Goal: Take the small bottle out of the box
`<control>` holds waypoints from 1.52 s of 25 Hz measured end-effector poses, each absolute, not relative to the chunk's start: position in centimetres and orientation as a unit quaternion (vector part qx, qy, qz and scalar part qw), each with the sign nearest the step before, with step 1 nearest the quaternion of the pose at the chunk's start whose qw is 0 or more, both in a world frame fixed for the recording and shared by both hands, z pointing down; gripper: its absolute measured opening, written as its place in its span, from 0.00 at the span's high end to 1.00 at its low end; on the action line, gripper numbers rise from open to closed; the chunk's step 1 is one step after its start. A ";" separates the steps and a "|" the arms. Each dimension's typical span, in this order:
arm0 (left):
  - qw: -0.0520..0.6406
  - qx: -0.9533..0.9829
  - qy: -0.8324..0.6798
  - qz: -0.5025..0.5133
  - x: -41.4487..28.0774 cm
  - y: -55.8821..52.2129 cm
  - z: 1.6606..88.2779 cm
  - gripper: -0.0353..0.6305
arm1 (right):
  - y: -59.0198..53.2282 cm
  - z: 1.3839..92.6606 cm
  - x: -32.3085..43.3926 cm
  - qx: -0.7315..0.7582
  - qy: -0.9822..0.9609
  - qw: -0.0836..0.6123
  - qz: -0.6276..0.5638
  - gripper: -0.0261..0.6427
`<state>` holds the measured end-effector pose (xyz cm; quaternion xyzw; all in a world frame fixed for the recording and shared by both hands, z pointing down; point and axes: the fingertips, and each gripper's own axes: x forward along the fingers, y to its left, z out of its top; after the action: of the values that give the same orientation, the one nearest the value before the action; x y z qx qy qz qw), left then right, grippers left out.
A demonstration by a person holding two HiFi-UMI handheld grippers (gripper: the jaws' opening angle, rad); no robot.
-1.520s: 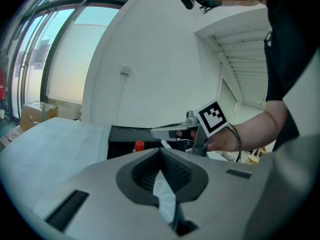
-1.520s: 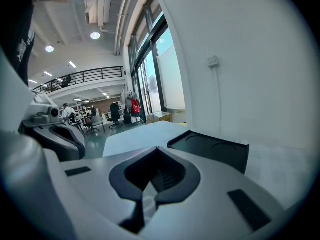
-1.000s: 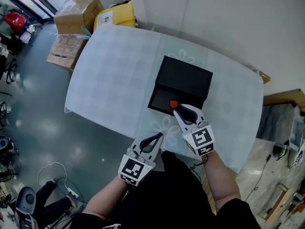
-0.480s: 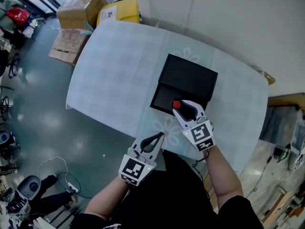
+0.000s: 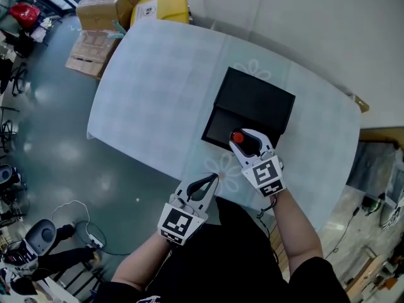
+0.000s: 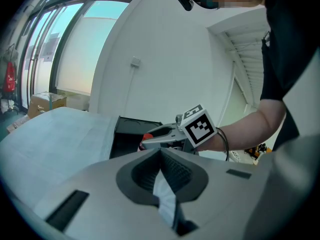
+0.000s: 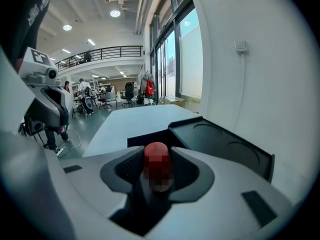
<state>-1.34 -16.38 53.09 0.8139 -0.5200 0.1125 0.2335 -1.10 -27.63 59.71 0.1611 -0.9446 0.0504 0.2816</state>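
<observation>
Small bottle (image 7: pixel 156 156) upright, red cap on top

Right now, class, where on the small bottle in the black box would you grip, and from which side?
Probably grip the bottle just below its red cap, from above on the near side: it stands upright in the box, whose open lid blocks the far side.

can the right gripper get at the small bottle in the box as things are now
Probably yes: the right gripper has just been opening its jaws, and the bottle stands between them, with the box open.
</observation>
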 end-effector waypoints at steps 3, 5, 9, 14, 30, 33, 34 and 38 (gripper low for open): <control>0.235 0.813 -0.520 0.113 -1.3 -16.4 53.3 0.90 | -27.6 59.9 -1.1 0.162 -0.945 0.280 0.043 0.71; 0.236 0.813 -0.520 0.113 -1.3 -16.4 53.4 0.90 | -27.5 59.9 -1.1 0.165 -0.946 0.277 0.038 0.71; 0.238 0.813 -0.519 0.112 -1.2 -16.3 53.4 0.90 | -27.5 59.8 -1.2 0.166 -0.947 0.273 0.033 0.71; 0.238 0.814 -0.518 0.113 -1.2 -15.9 53.5 0.90 | -27.4 60.0 -1.1 0.170 -0.946 0.275 0.031 0.72; 0.223 0.816 -0.522 0.106 -2.2 -13.9 51.7 0.90 | -27.2 56.2 -1.0 0.205 -0.946 0.247 0.043 0.72; 0.219 0.818 -0.521 0.104 -2.4 -13.2 51.3 0.90 | -26.7 55.3 -0.9 0.212 -0.946 0.242 0.041 0.72; 0.218 0.818 -0.521 0.103 -2.5 -13.0 51.1 0.90 | -26.6 55.0 -0.9 0.216 -0.945 0.241 0.040 0.72; 0.212 0.818 -0.525 0.101 -3.1 -11.5 50.6 0.90 | -25.3 53.7 -0.8 0.225 -0.946 0.232 0.036 0.72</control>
<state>-3.11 -11.53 50.61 0.8180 -0.5250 0.1008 0.2124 -0.76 -25.27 53.74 0.2254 -0.9456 0.0361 0.2317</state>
